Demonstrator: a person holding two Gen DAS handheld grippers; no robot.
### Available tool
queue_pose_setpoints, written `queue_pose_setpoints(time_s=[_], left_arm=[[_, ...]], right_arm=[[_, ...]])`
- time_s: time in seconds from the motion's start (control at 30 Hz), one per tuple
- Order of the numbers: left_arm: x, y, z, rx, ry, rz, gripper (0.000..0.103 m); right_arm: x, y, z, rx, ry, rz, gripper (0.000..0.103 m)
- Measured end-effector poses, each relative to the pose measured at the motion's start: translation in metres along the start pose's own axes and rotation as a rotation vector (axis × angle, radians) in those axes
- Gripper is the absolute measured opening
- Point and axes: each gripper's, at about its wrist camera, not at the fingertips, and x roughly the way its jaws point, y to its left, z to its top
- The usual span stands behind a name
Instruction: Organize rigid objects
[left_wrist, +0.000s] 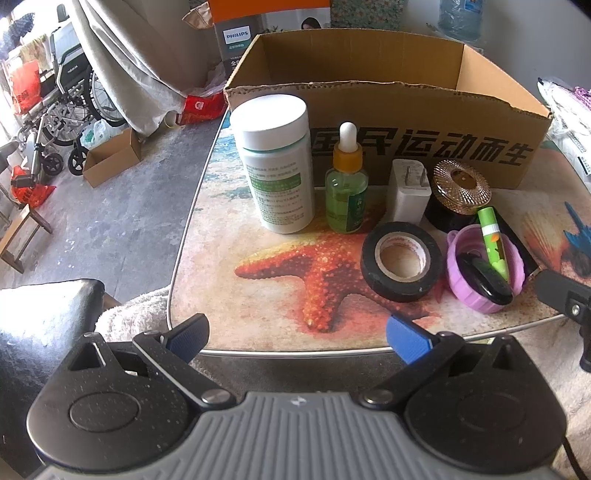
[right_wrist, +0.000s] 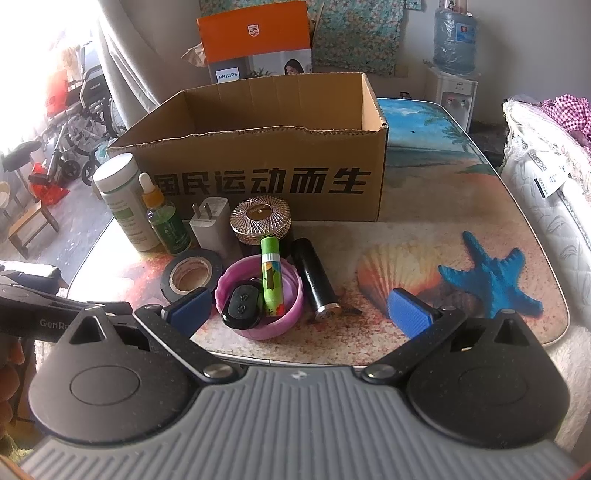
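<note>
both tools hang released at the near table edge, the left gripper (left_wrist: 297, 338) and right gripper (right_wrist: 299, 312) with jaws spread wide, grasping nothing. just in front of the open cardboard box (right_wrist: 258, 184) stand a white bottle (right_wrist: 122, 199), dropper bottle (right_wrist: 168, 221), charger (right_wrist: 212, 227) and round tin (right_wrist: 260, 219). nearer lie black tape (right_wrist: 192, 277) and a pink lid (right_wrist: 258, 295) holding a key fob (right_wrist: 242, 304) and green tube (right_wrist: 271, 277), a black cylinder (right_wrist: 314, 282) just right of it.

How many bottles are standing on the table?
2: a big white bottle at the far left, and a green dropper bottle right beside it. The box could hide others.
</note>
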Motion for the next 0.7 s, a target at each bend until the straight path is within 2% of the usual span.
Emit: queue_pose_setpoints(time_s=[0.13,0.43,0.5,0.53,0.63,0.7], left_arm=[[-0.002,-0.004,0.001,0.018,-0.026,-0.032,0.103],[-0.006,-0.017,0.006,0.079,-0.129,-0.228,0.102],[-0.007,-0.024,0.008,0.102,-0.163,-0.281,0.099],[-0.008,-0.029,0.009,0.123,-0.176,-0.304,0.098],[-0.011,-0.050,0.013,0.214,-0.197,-0.356,0.086],[-0.011,-0.064,0.015,0.261,-0.200,-0.391,0.075]], right_arm=[[0.000,-0.005,-0.001,0.021,-0.013,0.001,0.102],[-0.005,-0.034,0.003,0.098,-0.082,0.008,0.102],[-0.003,-0.047,0.006,0.112,-0.090,0.005,0.099],[-0.001,-0.054,0.008,0.117,-0.088,0.004,0.097],[0.011,-0.070,0.016,0.117,-0.048,0.026,0.080],[0.025,-0.077,0.021,0.104,0.004,0.061,0.062]])
